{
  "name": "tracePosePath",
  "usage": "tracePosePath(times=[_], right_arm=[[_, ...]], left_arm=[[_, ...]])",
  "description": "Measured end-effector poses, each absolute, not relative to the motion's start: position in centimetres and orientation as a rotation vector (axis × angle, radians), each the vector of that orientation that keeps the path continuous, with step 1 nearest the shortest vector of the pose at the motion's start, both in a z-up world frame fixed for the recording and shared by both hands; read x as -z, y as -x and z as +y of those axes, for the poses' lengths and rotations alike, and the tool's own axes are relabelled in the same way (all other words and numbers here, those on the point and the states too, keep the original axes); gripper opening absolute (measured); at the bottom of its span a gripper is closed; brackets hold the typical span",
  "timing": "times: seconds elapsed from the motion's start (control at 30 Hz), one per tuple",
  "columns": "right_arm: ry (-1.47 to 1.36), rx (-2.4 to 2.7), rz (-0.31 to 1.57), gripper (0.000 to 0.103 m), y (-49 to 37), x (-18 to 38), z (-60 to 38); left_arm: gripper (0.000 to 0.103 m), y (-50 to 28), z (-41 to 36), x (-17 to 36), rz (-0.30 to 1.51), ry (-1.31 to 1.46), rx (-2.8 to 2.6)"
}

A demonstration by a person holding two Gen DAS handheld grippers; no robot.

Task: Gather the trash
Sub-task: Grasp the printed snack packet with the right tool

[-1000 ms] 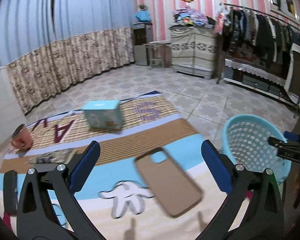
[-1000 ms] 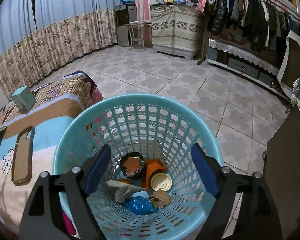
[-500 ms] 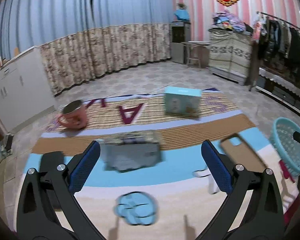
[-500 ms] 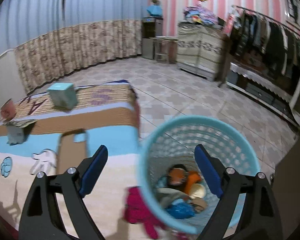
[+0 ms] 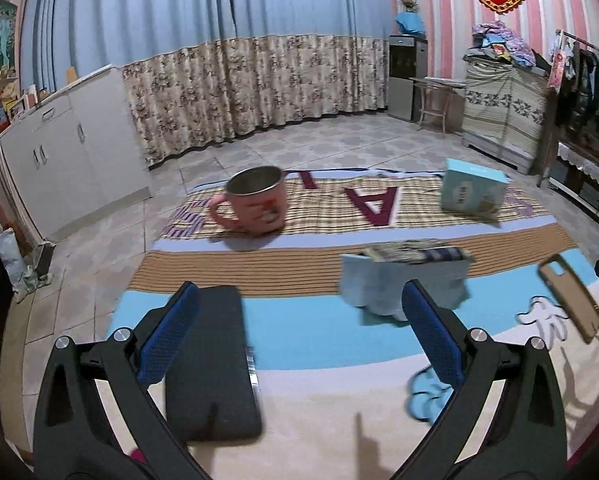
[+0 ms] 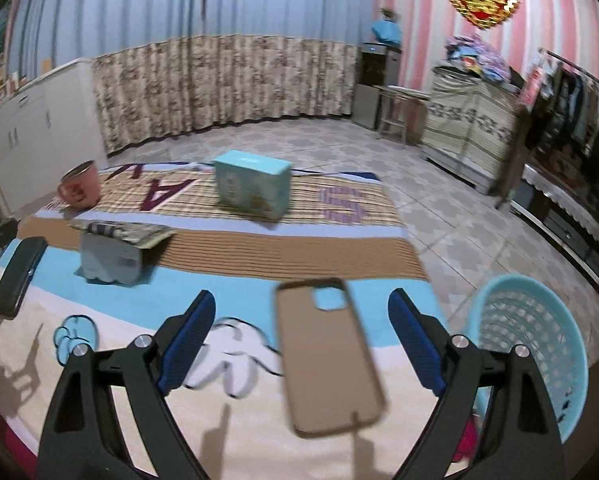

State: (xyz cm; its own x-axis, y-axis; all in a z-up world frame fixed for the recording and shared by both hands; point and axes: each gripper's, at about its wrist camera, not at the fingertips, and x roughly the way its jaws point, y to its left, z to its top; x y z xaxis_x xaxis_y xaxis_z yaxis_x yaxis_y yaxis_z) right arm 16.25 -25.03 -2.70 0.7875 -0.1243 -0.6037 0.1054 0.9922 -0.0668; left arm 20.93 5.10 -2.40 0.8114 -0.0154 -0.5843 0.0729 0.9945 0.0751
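Note:
A low table under a patterned cloth (image 5: 299, 336) holds a crumpled grey-blue opened packet (image 5: 403, 280), also in the right wrist view (image 6: 113, 254). A light-blue mesh basket (image 6: 531, 344) stands on the floor off the table's right end. My left gripper (image 5: 299, 332) is open and empty above the cloth, with a black phone (image 5: 211, 364) under its left finger. My right gripper (image 6: 299, 340) is open and empty above a tan phone case (image 6: 327, 356).
A pink mug (image 5: 255, 200) and a teal box (image 5: 473, 192) stand at the far side of the table. The tan phone case (image 5: 571, 296) lies at the right. White cabinets (image 5: 63, 152) stand left, and clothes racks (image 6: 571, 120) stand right.
Both grippers swung left, away from the basket and over the table. The right view went from looking into the basket to the phone case; the left view now shows the black phone.

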Motion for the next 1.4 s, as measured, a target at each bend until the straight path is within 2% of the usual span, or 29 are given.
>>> tracePosePath(times=[0.5,0.97,1.0,1.07,1.17,1.27,1.4], right_arm=[[0.178,-0.072,0.696,0.087,-23.4,3.5,-12.5],[0.239,-0.162,0.755,0.084,-27.7,4.9,-7.6],[0.235,-0.176,0.762,0.081,-27.9,4.9,-7.6],[0.223,-0.204,0.79,0.049,-28.5,5.1,-7.6],[0.19,-0.224,0.802,0.031,-28.9,5.1,-8.2],[0.177,-0.215,0.793,0.019,-29.0,4.8,-8.9],[0.169,-0.197,0.779,0.01,-29.0,4.2,-10.4]], left_arm=[[0.097,-26.0,10.8,3.3,0.632,-0.097,0.026],[0.097,-28.1,13.9,5.1,0.666,-0.082,0.009],[0.097,-28.1,13.9,5.2,0.669,-0.081,0.008],[0.098,-28.1,13.9,5.2,0.667,-0.083,0.008],[0.097,-28.0,13.6,5.2,0.665,-0.096,0.01],[0.098,-27.8,12.8,5.0,0.653,-0.111,0.015],[0.098,-27.5,11.4,4.4,0.65,-0.115,0.032]])
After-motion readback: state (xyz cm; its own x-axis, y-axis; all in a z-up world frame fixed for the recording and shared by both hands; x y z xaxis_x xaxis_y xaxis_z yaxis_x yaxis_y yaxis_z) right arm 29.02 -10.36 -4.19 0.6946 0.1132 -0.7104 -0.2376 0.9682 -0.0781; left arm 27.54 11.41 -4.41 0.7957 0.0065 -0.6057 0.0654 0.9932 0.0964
